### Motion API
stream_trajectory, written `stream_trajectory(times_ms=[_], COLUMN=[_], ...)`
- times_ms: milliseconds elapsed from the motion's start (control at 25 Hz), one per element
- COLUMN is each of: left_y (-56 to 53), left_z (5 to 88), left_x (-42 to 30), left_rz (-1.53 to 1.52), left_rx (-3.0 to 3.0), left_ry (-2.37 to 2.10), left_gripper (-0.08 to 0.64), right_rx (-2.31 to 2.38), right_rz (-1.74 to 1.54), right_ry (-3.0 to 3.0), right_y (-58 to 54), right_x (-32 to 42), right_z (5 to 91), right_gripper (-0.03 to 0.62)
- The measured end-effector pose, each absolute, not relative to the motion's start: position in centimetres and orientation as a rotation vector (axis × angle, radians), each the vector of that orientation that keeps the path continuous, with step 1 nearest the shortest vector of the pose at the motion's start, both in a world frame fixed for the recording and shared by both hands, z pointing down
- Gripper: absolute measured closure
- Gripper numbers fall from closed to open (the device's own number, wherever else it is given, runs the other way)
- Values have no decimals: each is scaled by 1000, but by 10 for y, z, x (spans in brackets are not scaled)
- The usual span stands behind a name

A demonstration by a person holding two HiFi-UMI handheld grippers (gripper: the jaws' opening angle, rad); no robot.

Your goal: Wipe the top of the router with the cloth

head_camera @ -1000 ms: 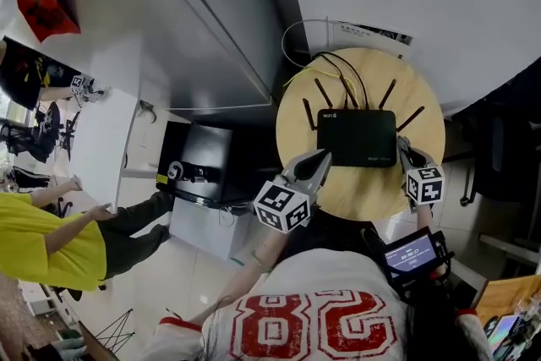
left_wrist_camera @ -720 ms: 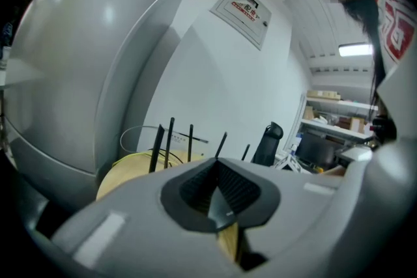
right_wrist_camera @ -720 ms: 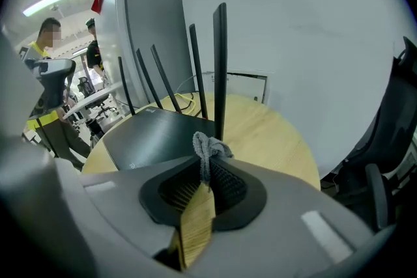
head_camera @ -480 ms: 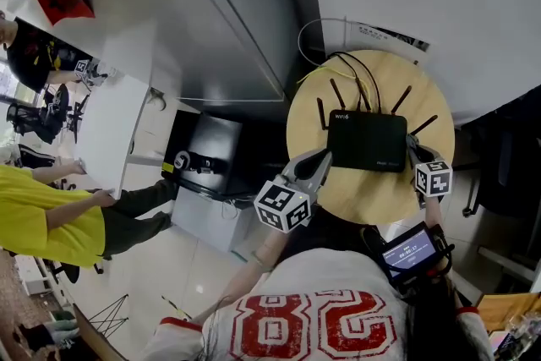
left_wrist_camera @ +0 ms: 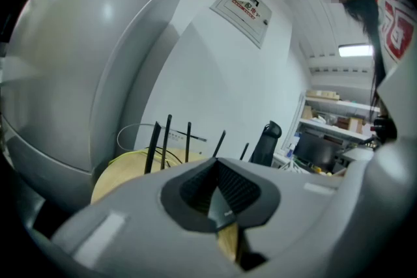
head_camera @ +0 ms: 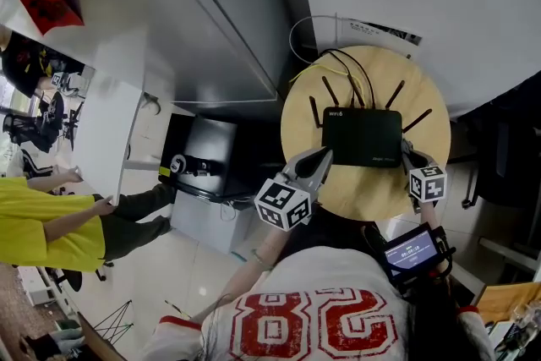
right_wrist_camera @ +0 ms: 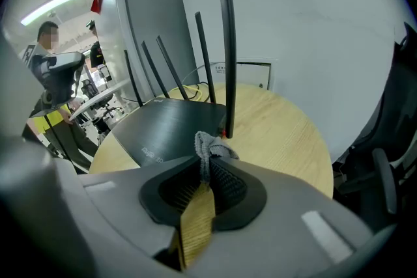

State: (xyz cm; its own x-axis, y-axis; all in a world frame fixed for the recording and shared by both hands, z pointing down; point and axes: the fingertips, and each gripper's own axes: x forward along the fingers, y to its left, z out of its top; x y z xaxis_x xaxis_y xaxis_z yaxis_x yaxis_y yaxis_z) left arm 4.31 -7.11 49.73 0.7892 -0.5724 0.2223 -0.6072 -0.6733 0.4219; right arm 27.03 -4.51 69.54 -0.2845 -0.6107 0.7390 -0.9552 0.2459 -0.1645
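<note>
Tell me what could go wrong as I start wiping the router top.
1. Only a small bunch of cloth sticks out of the right hand-held gripper, so the hard jaws could scrape the router top.
2. An upright antenna stands right beside the cloth; a sweep there may snag or bend it.

The router [head_camera: 362, 138] lies on the round table [head_camera: 363, 192]. The left gripper [head_camera: 317, 161] grips its near-left corner. The right gripper [head_camera: 407, 155] holds the cloth [right_wrist_camera: 212, 148] at its near-right corner.

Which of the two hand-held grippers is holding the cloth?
The right hand-held gripper: a grey cloth is pinched in its jaws. The left hand-held gripper holds the router instead.
</note>
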Motion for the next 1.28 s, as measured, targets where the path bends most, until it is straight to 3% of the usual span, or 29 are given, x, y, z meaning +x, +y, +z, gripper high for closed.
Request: stream_trajectory(times_ms=[1280], left_y=[-55], left_z=[492], left_x=[28], left_rz=[69], left_rx=[2513], left_ry=[-868], left_gripper=[558], right_rx=[1505], right_rz=[951], right_ry=[-1938], right_y=[30], right_x=[227], right_z=[702], right_gripper=[552])
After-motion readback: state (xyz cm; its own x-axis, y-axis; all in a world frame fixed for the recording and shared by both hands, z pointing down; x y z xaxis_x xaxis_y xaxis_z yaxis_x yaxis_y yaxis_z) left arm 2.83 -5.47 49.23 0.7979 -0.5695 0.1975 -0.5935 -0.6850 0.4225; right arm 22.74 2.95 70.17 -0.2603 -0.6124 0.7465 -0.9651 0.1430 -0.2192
